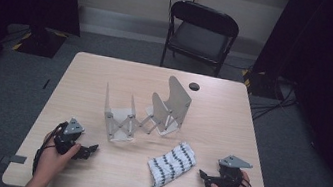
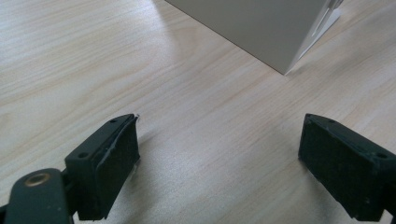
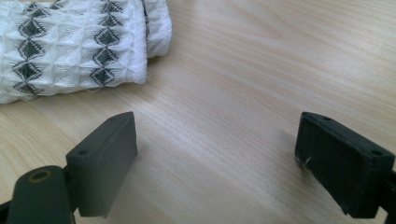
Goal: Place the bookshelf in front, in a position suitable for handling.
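In the high view, the pale wooden bench (image 1: 229, 129) sits mid-frame with bare board along its left, right and far edges. A folded white cloth with black diamond patterning (image 1: 171, 165) lies at lower centre right, close to the near edge. The right gripper (image 1: 207, 177) rests at the lower right beside that cloth, apart from it, jaws released and pointing at it. The left gripper (image 1: 89, 150) rests at the lower left, jaws released, bare wood ahead of it. Between and beyond them, at centre frame, stands a grey expanding rack of upright plates joined by scissor links (image 1: 143, 112), its slots empty. A black folding chair (image 1: 199, 33) stands beyond the far edge at the top.

In the left gripper view, the jaws stand wide apart over bare wood; a grey plate of the rack (image 2: 261, 28) rises at the upper centre, well ahead.

In the right gripper view, the jaws stand wide with nothing between them; the cloth (image 3: 74, 46) lies at upper left, just beyond the left jaw.
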{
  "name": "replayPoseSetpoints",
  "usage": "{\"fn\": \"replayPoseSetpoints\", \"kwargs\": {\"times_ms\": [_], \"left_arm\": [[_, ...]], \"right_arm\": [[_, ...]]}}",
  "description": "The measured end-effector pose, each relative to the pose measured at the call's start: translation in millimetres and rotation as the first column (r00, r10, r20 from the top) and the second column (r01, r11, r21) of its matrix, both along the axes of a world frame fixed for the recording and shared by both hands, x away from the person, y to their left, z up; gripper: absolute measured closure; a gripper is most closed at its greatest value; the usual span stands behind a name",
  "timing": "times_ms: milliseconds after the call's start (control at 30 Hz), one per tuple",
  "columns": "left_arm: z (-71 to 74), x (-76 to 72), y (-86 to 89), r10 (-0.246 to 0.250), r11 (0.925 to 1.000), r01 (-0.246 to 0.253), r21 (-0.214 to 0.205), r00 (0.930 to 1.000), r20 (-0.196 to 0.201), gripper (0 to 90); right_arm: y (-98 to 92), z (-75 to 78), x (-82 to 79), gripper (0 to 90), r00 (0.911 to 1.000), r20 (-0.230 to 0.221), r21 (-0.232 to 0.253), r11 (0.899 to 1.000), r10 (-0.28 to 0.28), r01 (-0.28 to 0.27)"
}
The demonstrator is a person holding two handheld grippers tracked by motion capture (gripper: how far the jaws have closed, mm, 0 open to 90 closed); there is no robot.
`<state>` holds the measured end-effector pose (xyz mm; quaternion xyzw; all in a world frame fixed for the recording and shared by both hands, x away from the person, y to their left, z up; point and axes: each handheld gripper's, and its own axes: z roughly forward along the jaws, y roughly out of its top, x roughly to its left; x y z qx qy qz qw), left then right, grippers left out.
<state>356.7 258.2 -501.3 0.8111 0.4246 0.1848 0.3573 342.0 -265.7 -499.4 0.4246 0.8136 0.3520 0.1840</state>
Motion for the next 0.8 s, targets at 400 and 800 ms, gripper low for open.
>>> {"fn": "replayPoseSetpoints", "kwargs": {"times_ms": [400, 800], "left_arm": [[0.0, 1.3, -0.8, -0.002, 1.0, 0.002, 0.002, 1.0, -0.002, 10.6], [0.0, 2.1, -1.1, -0.004, 1.0, 0.004, 0.007, 1.0, -0.004, 10.0]], "right_arm": [[4.6, 15.1, -3.2, 17.3, 0.9997, -0.008, 0.047, 0.999, 0.022, -0.022], [54.3, 31.3, 4.2, 27.9, 0.9892, 0.025, 0.005, 0.989, 0.144, -0.145]]}}
